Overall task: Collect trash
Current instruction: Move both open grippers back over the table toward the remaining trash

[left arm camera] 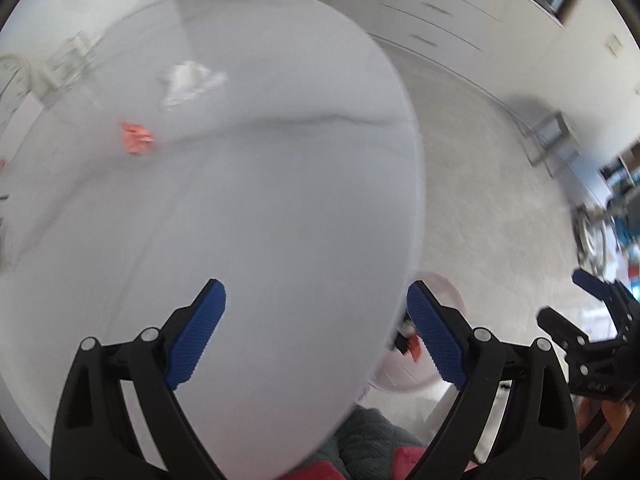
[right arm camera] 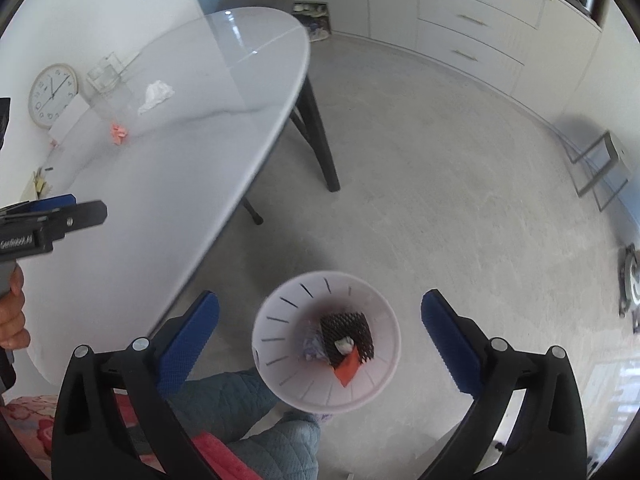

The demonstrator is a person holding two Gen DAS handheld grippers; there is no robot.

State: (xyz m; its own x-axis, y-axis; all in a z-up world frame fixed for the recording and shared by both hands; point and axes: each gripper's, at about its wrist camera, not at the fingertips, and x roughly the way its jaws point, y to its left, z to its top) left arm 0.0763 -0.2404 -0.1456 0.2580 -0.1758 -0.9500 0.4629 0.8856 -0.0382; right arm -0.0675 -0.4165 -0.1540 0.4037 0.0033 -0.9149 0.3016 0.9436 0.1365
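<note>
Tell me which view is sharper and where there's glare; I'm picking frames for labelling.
Right wrist view: sharp, with the table, white crumpled tissue and waste basket crisp; bright glare streaks lie on the table's far end. Left wrist view: motion-blurred, tissue and orange scrap smeared, background cabinets streaked. Both show strong fisheye bending and dark corners.
</note>
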